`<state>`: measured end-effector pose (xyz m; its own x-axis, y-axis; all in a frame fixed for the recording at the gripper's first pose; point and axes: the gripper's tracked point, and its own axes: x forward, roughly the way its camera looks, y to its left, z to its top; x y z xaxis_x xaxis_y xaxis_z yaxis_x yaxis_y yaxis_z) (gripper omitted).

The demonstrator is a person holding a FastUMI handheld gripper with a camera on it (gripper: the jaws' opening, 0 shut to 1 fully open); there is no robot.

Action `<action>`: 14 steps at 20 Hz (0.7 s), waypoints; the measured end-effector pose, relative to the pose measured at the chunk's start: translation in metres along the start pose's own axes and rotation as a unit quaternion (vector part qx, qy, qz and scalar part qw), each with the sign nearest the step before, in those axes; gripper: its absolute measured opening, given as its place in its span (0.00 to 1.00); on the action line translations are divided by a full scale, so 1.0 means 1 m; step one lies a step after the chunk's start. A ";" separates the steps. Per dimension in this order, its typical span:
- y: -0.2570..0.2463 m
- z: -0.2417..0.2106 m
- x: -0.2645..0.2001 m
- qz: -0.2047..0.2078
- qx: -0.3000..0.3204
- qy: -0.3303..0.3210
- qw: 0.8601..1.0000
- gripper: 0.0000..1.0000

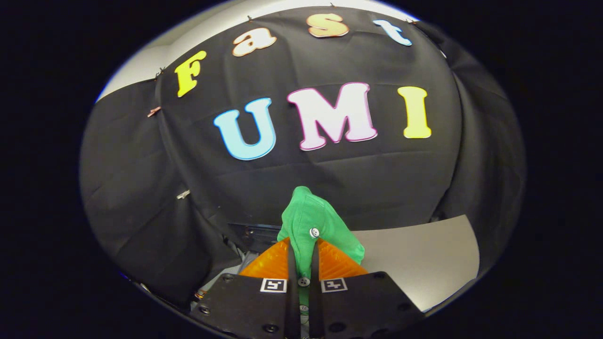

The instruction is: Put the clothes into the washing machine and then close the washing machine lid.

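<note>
The hand-held gripper (304, 252) is seen nearest, its two fingers drawn almost together and pinching a green garment (311, 221) between them. The cloth is held raised in front of the black booth wall (141, 197), bunched above the fingertips and spilling to the right of them; white buttons (314, 232) are sewn along it. It is judged to be light, soft and limp, liable to sag and slip, so a fold or thick bunched edge is best taken, as is done here, with the buttons kept out of the pinch. A pale tabletop (424, 263) lies beyond to the right. Small square marker tags (273, 285) are fixed on the gripper body; no brand or label can be read on the garment.
</note>
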<state>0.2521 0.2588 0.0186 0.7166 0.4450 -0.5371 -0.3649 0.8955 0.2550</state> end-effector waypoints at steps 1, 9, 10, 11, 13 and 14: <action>0.016 -0.005 0.005 0.011 0.002 0.004 1.000 0.12; 0.121 -0.056 0.060 0.060 0.000 0.038 0.997 0.12; 0.130 -0.066 0.070 0.061 0.001 0.043 0.997 0.12; 0.136 -0.078 0.081 0.062 0.001 0.050 0.997 0.12; 0.146 -0.103 0.105 0.066 0.004 0.065 0.996 0.12; 0.148 -0.118 0.117 0.064 0.004 0.072 0.995 0.12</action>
<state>0.2113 0.4419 -0.1012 0.5713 0.5496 -0.6095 -0.4432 0.8317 0.3346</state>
